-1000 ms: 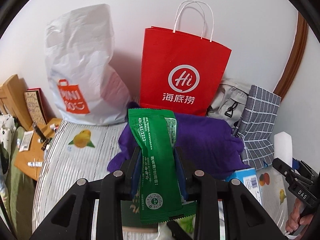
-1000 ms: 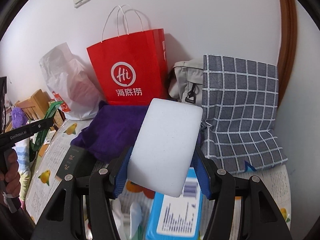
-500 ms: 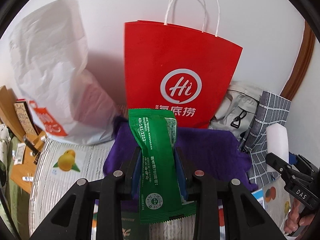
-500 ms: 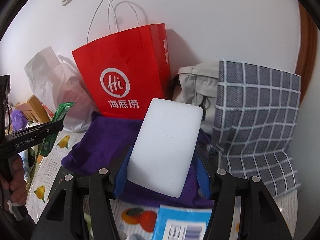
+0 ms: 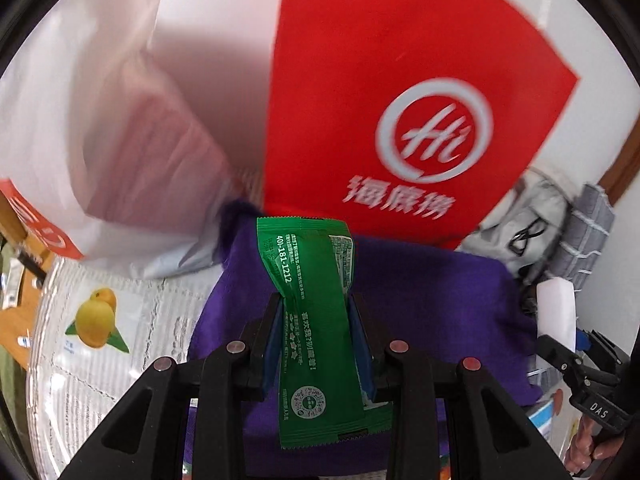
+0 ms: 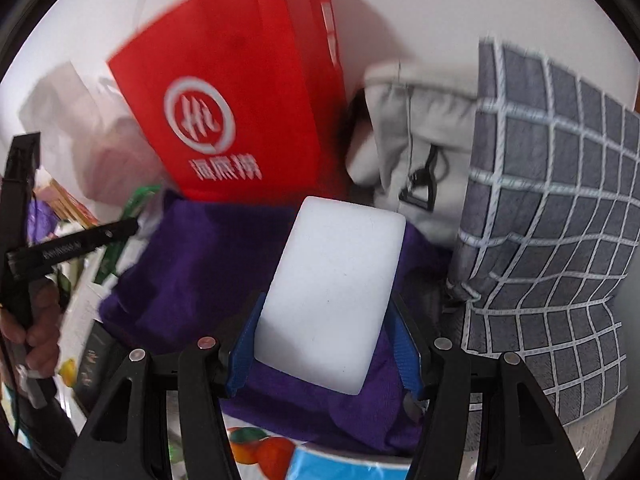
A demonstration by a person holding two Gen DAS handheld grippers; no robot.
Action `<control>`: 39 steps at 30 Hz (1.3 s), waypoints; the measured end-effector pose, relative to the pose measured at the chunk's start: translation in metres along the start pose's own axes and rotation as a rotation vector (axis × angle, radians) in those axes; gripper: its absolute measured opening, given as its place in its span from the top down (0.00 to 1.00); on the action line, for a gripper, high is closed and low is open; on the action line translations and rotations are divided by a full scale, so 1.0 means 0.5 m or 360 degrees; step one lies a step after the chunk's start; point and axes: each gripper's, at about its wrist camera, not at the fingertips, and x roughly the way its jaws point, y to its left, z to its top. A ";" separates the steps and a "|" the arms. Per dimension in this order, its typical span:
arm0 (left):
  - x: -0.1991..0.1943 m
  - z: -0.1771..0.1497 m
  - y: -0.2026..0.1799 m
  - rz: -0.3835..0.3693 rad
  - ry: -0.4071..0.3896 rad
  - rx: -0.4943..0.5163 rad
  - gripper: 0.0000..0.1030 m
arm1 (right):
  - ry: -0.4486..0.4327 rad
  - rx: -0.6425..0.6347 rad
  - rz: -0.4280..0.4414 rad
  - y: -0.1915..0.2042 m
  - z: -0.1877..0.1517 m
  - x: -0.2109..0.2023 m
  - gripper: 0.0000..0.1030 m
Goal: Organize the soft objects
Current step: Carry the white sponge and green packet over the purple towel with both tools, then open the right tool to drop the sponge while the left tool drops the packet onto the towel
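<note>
Your left gripper [image 5: 316, 332] has its fingers [image 5: 270, 344] closed on a green sachet [image 5: 316, 320], which stands upright between the blue pads and pokes out above and below them. Your right gripper [image 6: 326, 340] has its fingers [image 6: 244, 344] clamped on a white sponge block [image 6: 332, 296], held tilted with its top leaning right. Both are raised over a purple cloth [image 5: 432, 304] that lies crumpled on the surface [image 5: 120, 360], which wears a fruit-printed cover. Behind the cloth a red paper bag [image 5: 400, 100] stands against the wall, with a white plastic bag [image 5: 80, 140] to its left and a grey pouch [image 6: 416, 132] and a grey checked bag [image 6: 556, 208] to its right.
</note>
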 end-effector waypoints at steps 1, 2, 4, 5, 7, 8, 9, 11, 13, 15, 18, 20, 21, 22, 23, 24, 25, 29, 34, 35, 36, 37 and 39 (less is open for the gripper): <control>0.011 0.000 0.004 0.0006 0.0024 -0.0006 0.71 | 0.0034 0.0001 0.0002 -0.002 -0.003 0.014 0.43; 0.021 -0.001 0.007 0.0011 0.0041 -0.0012 0.71 | 0.0059 -0.0001 -0.0002 -0.002 -0.006 0.023 0.43; 0.039 -0.003 0.011 0.0018 0.0073 -0.0018 0.71 | 0.0088 -0.0018 -0.0021 0.000 -0.011 0.040 0.43; 0.047 -0.005 0.012 0.0023 0.0087 -0.0020 0.71 | 0.0100 -0.0020 -0.0024 0.000 -0.012 0.046 0.43; 0.060 -0.007 0.011 0.0032 0.0116 -0.0011 0.71 | 0.0139 -0.0012 -0.0032 -0.002 -0.017 0.062 0.43; 0.068 -0.009 0.010 0.0040 0.0131 -0.0003 0.71 | 0.0154 -0.0008 -0.0041 -0.002 -0.018 0.070 0.43; 0.075 -0.011 0.010 0.0051 0.0141 0.0004 0.71 | 0.0170 -0.0003 -0.0052 -0.005 -0.020 0.078 0.43; 0.087 -0.012 0.007 0.0080 0.0166 0.0035 0.71 | 0.0201 0.0002 -0.0069 -0.004 -0.023 0.093 0.43; 0.096 -0.012 0.006 0.0091 0.0176 0.0031 0.70 | 0.0215 -0.0013 -0.0080 0.001 -0.026 0.102 0.43; 0.106 -0.014 0.003 0.0078 0.0192 0.0030 0.70 | 0.0224 -0.0032 -0.0096 0.006 -0.030 0.108 0.42; 0.114 -0.016 -0.008 0.0051 0.0196 0.0023 0.70 | 0.0244 -0.0063 -0.0131 0.018 -0.035 0.122 0.42; 0.117 -0.019 -0.015 0.0045 0.0197 0.0036 0.70 | 0.0259 -0.0075 -0.0112 0.026 -0.039 0.131 0.43; 0.119 -0.019 -0.016 0.0046 0.0198 0.0038 0.70 | 0.0266 -0.0079 -0.0115 0.028 -0.041 0.135 0.43; 0.121 -0.020 -0.017 0.0044 0.0200 0.0033 0.70 | 0.0271 -0.0084 -0.0126 0.030 -0.042 0.138 0.43; 0.123 -0.020 -0.018 0.0041 0.0201 0.0032 0.70 | 0.0274 -0.0089 -0.0128 0.033 -0.042 0.140 0.43; 0.123 -0.021 -0.019 0.0036 0.0204 0.0033 0.70 | 0.0274 -0.0091 -0.0128 0.038 -0.040 0.143 0.43; 0.124 -0.021 -0.020 0.0033 0.0204 0.0032 0.70 | 0.0270 -0.0092 -0.0129 0.040 -0.040 0.143 0.43; 0.121 -0.022 -0.021 0.0024 0.0200 0.0036 0.70 | 0.0269 -0.0077 -0.0110 0.039 -0.035 0.148 0.41; 0.111 -0.017 -0.003 0.0019 0.0213 0.0033 0.68 | 0.0259 -0.0100 -0.0103 0.033 -0.030 0.135 0.35; 0.112 -0.015 -0.004 0.0024 0.0216 0.0037 0.68 | 0.0251 -0.0106 -0.0107 0.034 -0.029 0.131 0.30; 0.114 -0.013 -0.005 0.0032 0.0219 0.0038 0.68 | 0.0237 -0.0108 -0.0106 0.035 -0.028 0.127 0.28; 0.115 -0.011 -0.007 0.0036 0.0222 0.0041 0.67 | 0.0229 -0.0108 -0.0100 0.035 -0.027 0.124 0.26; 0.110 -0.010 -0.014 0.0034 0.0215 0.0053 0.58 | 0.0208 -0.0105 -0.0076 0.034 -0.025 0.113 0.25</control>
